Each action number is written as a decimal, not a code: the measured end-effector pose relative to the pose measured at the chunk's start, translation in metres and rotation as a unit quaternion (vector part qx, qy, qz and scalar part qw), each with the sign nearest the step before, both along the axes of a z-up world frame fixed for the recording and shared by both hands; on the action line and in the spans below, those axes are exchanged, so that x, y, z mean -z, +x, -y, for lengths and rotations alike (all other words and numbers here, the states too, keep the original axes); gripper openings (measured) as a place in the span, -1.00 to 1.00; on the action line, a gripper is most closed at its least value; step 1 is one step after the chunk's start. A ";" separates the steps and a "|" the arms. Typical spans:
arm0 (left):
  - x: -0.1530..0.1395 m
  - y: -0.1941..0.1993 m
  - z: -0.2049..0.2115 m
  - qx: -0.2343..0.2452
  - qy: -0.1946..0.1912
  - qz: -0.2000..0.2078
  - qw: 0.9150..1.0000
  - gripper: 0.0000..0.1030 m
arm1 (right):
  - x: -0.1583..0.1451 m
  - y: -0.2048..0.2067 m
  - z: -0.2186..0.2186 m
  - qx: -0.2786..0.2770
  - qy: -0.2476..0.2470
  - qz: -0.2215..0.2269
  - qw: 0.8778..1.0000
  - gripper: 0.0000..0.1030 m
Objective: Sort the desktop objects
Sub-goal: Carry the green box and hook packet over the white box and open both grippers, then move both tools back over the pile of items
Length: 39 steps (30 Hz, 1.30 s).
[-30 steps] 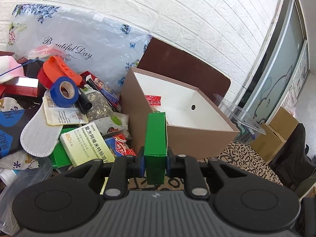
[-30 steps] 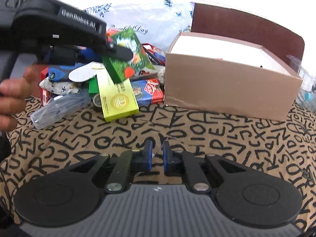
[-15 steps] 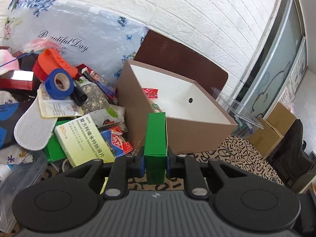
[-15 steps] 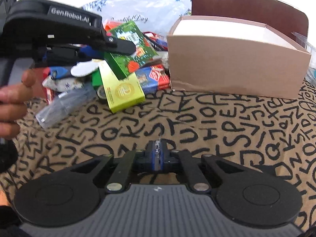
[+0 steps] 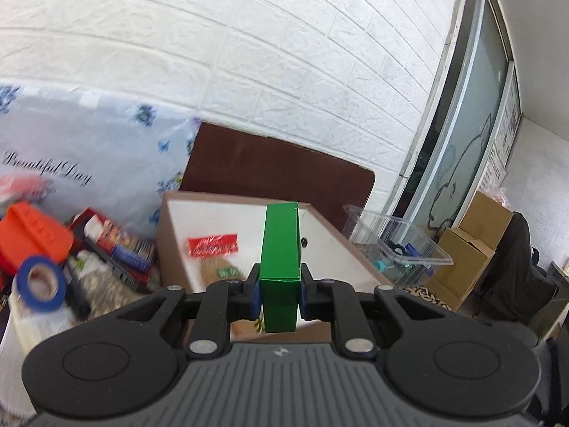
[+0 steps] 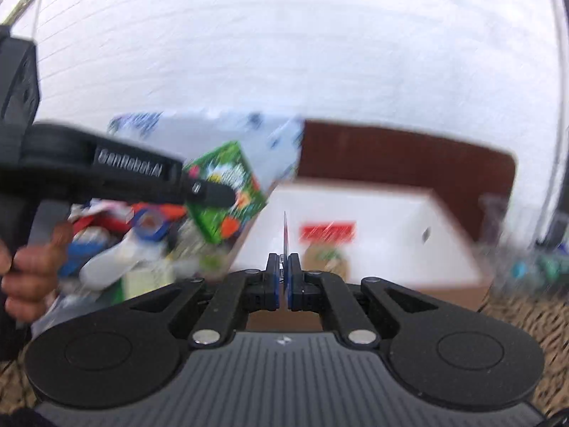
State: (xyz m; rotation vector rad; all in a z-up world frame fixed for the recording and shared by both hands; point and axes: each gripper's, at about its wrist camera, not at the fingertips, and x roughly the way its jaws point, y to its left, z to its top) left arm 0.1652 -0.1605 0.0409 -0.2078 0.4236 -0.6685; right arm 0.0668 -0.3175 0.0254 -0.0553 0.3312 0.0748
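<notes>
My left gripper [image 5: 279, 291] is shut on a narrow green box [image 5: 279, 249], held upright over the near edge of the open brown cardboard box [image 5: 164, 249]. The brown box's white inside holds a red packet [image 5: 212, 244] and another packet. In the right wrist view the left gripper [image 6: 213, 192] comes in from the left, and the green box [image 6: 227, 170] shows its printed face beside the brown box [image 6: 458, 229]. My right gripper [image 6: 284, 274] is shut on a thin flat card [image 6: 285, 231], seen edge-on, in front of that box. This view is blurred.
Clutter is piled left of the box: a blue tape roll [image 5: 42, 283], an orange item [image 5: 32, 235], packets, and a floral plastic bag [image 5: 89, 149] against the brick wall. A brown lid [image 5: 277, 170] leans behind the box. A clear plastic tub [image 5: 394, 242] stands at its right. A hand [image 6: 32, 277] holds the left gripper.
Both grippers have risen and moved toward the brown box. The right gripper closed on the thin card low over the patterned cloth and lifted it. The left kept hold of the green box.
</notes>
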 end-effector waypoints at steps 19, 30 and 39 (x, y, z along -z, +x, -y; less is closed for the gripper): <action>0.039 0.093 0.041 -0.025 0.017 -0.042 0.999 0.84 | 0.053 0.136 0.050 0.057 0.013 -0.090 0.994 -0.09; 0.028 0.070 0.015 -0.025 -0.064 -0.086 0.994 0.88 | 0.037 0.119 0.055 0.114 0.034 -0.032 0.992 0.86; 0.009 0.002 -0.004 -0.049 -0.146 -0.080 0.985 0.89 | 0.015 0.094 0.074 0.149 0.219 -0.026 0.964 0.89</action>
